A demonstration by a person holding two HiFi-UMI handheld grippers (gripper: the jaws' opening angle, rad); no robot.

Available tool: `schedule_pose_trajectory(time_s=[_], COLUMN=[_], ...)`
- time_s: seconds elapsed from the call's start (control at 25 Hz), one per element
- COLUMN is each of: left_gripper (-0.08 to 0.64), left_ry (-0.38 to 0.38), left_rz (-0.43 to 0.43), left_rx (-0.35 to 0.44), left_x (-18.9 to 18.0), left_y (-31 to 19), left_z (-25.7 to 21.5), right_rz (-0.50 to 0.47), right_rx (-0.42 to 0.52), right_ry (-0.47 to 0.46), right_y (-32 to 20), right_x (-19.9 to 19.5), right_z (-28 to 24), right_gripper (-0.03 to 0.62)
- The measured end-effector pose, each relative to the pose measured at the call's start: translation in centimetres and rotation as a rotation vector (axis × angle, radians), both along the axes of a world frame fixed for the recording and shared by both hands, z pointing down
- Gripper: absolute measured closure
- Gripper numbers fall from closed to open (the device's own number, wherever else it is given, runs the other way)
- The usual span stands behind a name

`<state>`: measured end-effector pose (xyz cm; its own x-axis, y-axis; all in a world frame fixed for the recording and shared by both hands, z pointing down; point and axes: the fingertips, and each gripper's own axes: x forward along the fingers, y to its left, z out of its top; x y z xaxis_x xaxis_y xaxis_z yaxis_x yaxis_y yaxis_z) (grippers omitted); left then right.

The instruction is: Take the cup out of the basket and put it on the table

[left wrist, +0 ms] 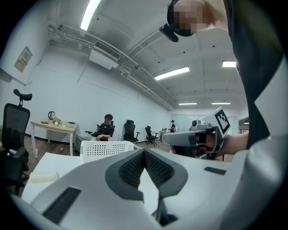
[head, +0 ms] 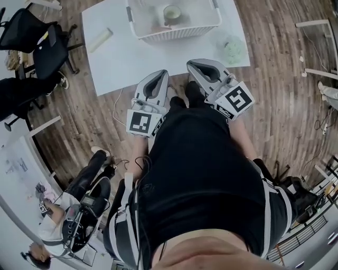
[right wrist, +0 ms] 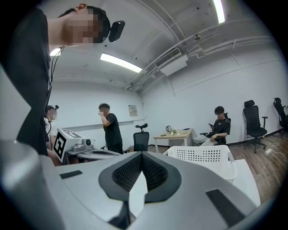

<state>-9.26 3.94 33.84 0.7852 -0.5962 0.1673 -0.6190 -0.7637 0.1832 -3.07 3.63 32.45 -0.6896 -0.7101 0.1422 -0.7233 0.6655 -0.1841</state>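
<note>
Left gripper: the jaws are held together, with nothing between them.
Right gripper: the jaws are pressed together and empty.
Cup: it is seen ahead of both jaws, well apart from them, inside the white basket on the desk.
Handling: the cup is judged light, stiff and perhaps slippery. It is best taken by the wall at the rim, from above.

left gripper closed, right gripper closed

White table bears basket, pale cylinder, greenish object
</note>
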Motion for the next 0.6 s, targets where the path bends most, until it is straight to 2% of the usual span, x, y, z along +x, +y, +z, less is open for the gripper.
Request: schedule_pose_trajectory(time_s=[0.4,0.6], left_gripper=[0.538,0.538], left_ry=[-0.034,-0.027], left_rz=[-0.052,-0.071], left_rx=[-0.002,0.013], left_x=[2.4,3.8], left_y=[-3.9,-4.5], left_z=[-0.2,-1.9], right_rz=[-0.040,-0.064], right_rx=[0.009,0.024], right_ry=[-0.030,-0.049], right_y=[-4.2,-5.1], right_x=[2.4,3.7], right_z=[0.1,-1.4], right_gripper=[0.574,0.574])
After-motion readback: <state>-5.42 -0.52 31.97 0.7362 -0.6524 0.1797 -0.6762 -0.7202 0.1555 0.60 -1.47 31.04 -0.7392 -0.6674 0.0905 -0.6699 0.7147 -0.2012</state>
